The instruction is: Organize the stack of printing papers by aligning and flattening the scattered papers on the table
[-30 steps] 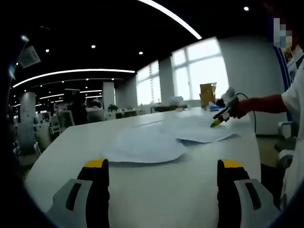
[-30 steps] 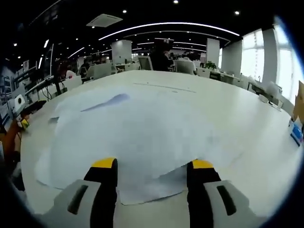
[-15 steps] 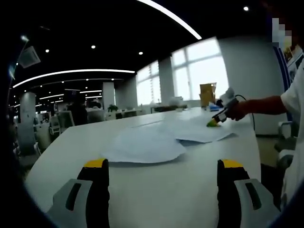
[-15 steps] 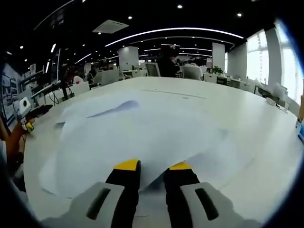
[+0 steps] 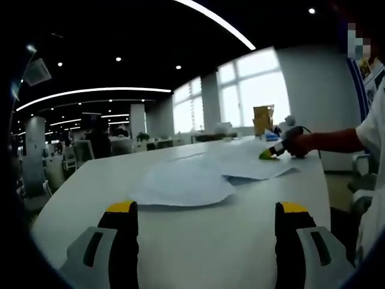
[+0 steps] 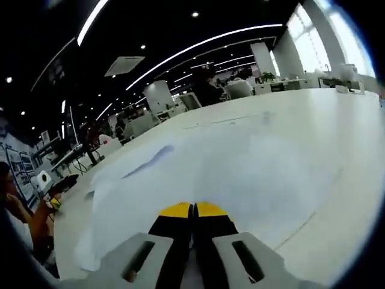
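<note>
Several white printing papers (image 5: 186,180) lie loosely overlapped across the middle of the white table (image 5: 198,247). My left gripper (image 5: 207,208) is open, its yellow-tipped jaws wide apart over bare table in front of the papers. In the right gripper view my right gripper (image 6: 193,209) is shut on the near edge of a paper sheet (image 6: 240,168), which rises slightly at the jaws. The left gripper view shows that right gripper (image 5: 269,154) at the papers' far right edge, held by a person's hand. The left gripper (image 6: 53,203) appears small at the left of the right gripper view.
A cardboard box (image 5: 263,118) stands at the table's far end by the windows. Office desks and chairs (image 5: 69,158) line the background, with a seated person (image 5: 98,139). The table's edge runs on the right beside the holder's body (image 5: 373,180).
My right gripper's jaws have come together on the paper's near edge, and its view has tilted upward. The left gripper has stayed still and open.
</note>
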{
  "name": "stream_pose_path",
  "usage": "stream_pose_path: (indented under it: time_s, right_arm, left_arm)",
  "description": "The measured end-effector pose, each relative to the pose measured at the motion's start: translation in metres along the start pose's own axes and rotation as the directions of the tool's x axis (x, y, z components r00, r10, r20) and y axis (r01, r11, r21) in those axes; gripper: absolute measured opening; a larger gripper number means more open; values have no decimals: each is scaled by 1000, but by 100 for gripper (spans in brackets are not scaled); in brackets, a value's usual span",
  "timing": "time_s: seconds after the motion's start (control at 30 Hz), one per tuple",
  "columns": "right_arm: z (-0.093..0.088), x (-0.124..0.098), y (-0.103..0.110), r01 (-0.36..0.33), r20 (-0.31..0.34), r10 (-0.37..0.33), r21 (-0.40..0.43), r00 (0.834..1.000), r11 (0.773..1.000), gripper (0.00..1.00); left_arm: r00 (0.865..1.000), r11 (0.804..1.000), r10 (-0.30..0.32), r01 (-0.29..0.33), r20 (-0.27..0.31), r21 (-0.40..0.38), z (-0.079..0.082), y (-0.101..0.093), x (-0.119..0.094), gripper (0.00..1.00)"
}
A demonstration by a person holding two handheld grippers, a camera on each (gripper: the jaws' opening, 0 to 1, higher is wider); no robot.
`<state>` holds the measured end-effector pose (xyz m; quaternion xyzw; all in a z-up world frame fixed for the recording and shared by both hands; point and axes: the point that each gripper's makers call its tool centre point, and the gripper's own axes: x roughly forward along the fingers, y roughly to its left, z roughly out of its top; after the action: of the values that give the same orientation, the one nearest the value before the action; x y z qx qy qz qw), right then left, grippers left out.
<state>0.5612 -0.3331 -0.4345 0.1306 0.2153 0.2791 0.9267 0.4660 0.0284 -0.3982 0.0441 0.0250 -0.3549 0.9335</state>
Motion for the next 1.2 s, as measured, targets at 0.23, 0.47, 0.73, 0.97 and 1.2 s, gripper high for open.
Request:
stream_pose_path:
  time_s: [0.23, 0.47, 0.73, 0.97, 1.2]
  right_arm:
    - [-1, -2, 5, -38, 17, 37, 49, 999, 998, 0]
    - [8, -8, 14, -21, 90, 29, -94, 995, 995, 0]
    - [13, -13, 26, -11, 144, 37, -178, 989, 984, 0]
    - [15, -15, 33, -67, 152, 80, -94, 985, 993, 0]
    - [20, -23, 27, -26, 131, 30, -33, 991, 999, 0]
  left_arm:
    - [1000, 1000, 3, -3, -12, -7, -2, 0, 1, 97]
    - [1000, 1000, 4, -4, -10, -10, -1, -1, 1, 97]
    - [1000, 1000, 5, -5, -8, -3, 0, -1, 0, 97]
    - [1000, 1000, -2, 2, -7, -4, 0, -3, -1, 97]
    - [999, 999, -20, 20, -25, -32, -2, -3, 0, 96]
